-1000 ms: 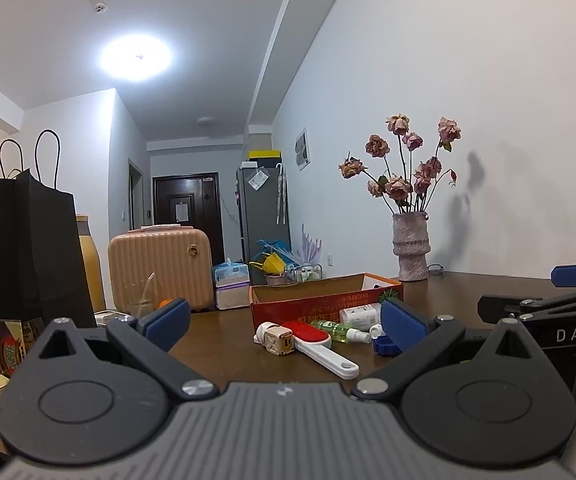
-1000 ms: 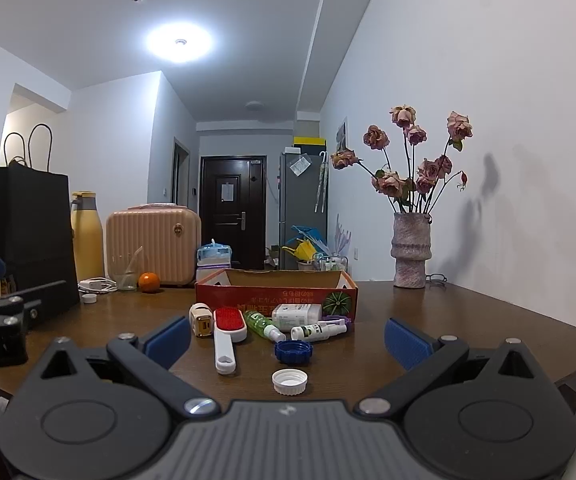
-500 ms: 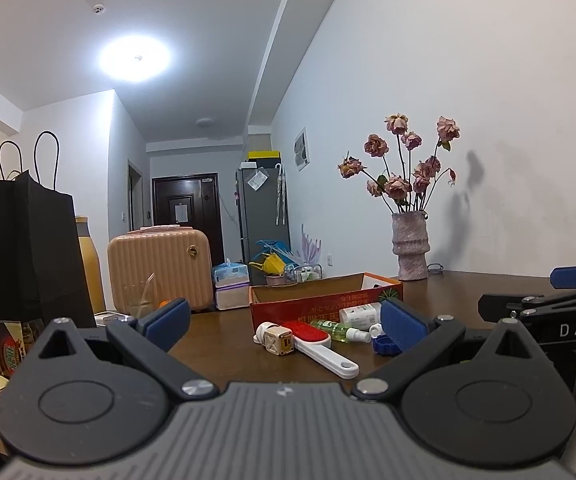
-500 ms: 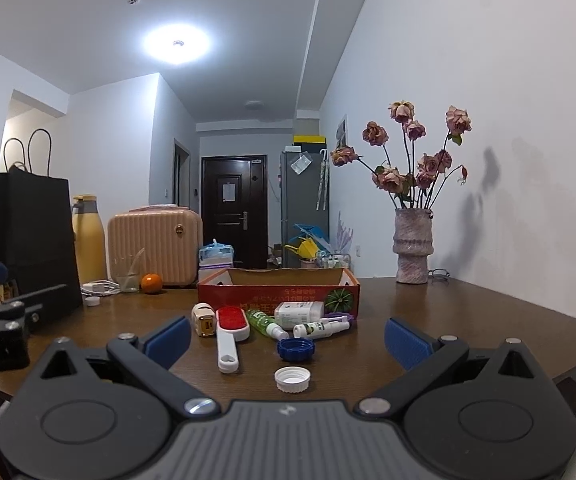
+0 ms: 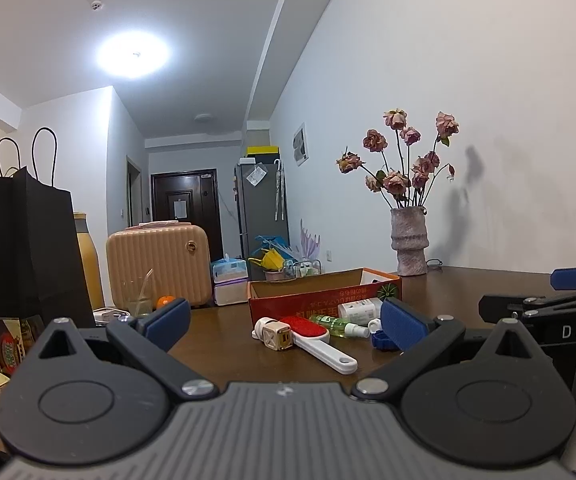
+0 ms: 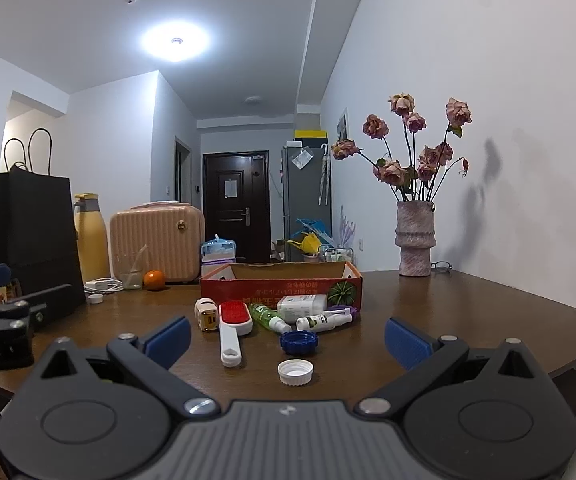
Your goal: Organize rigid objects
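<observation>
Plastic clutter: loose on the wooden counter, ahead of both claws, just in front of the red cardboard box.
Left claw: spread wide, nothing held.
Right claw: spread wide, nothing held.
White cap: nearest ahead of the right claw; likely light, stiff; pinch across the rim.
Blue cap: just beyond; ribbed edge should grip.
Lint brush: ahead, left of centre; take the white handle.
Green spray bottle: lying down, probably slick and prone to roll; grip mid-body.

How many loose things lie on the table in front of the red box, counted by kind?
Bottles: 3 (green spray bottle, white bottle, white spray bottle)
Caps: 2 (blue cap, white cap)
Brushes: 1 (red-and-white brush)
Small beige cube-shaped items: 1 (beige cube)
Total: 7
</observation>
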